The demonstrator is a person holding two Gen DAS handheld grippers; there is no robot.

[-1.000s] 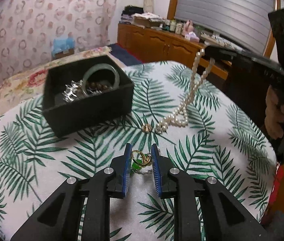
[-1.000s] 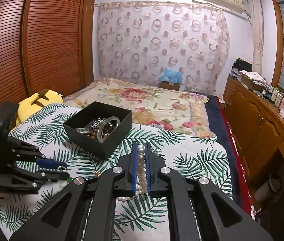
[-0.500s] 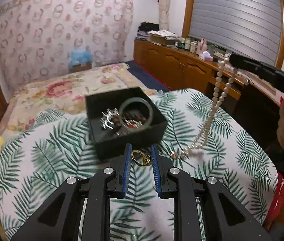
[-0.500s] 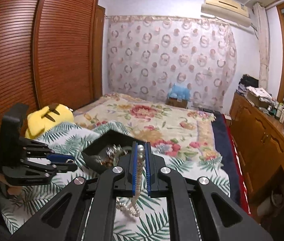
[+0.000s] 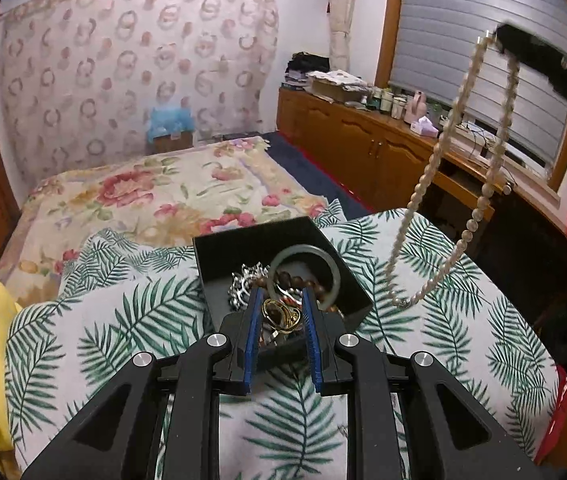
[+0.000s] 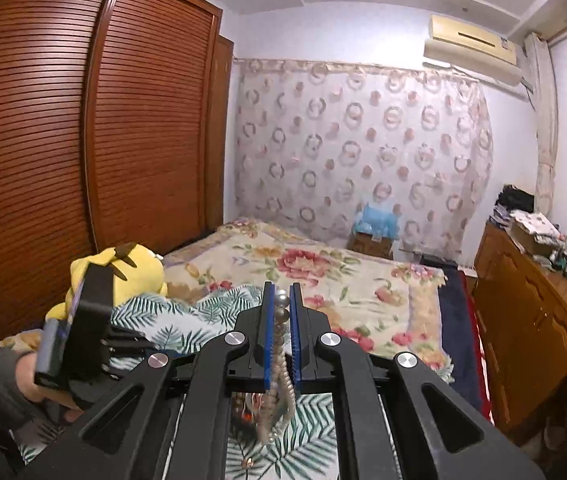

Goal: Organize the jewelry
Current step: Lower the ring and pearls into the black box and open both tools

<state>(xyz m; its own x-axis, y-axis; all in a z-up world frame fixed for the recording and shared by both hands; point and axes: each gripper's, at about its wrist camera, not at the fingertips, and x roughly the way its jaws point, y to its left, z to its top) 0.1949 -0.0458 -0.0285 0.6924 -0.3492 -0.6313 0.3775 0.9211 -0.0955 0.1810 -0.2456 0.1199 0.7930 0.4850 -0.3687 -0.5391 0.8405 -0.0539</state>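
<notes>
My left gripper [image 5: 280, 312] is shut on a gold ring [image 5: 279, 315] and holds it over the near corner of the black jewelry box [image 5: 223, 252]. The box holds a green jade bangle [image 5: 333, 268], a brown bead bracelet [image 5: 297, 280] and a silver piece [image 5: 245, 280]. My right gripper [image 6: 282, 304] is shut on a pearl necklace [image 6: 279, 384], lifted high. In the left wrist view the necklace [image 5: 439, 184] hangs in a long loop to the right of the box, clear of the cloth.
The box stands on a leaf-print cloth [image 5: 123, 320] over a raised surface. A yellow plush toy [image 6: 123, 272] lies at the left. A flowered bed [image 5: 155, 196] is behind, a wooden sideboard [image 5: 363, 148] to the right, a slatted wardrobe [image 6: 83, 140] far left.
My left gripper has carried the ring from the cloth up and forward over the box. My right gripper has risen and lifted the necklace fully off the cloth.
</notes>
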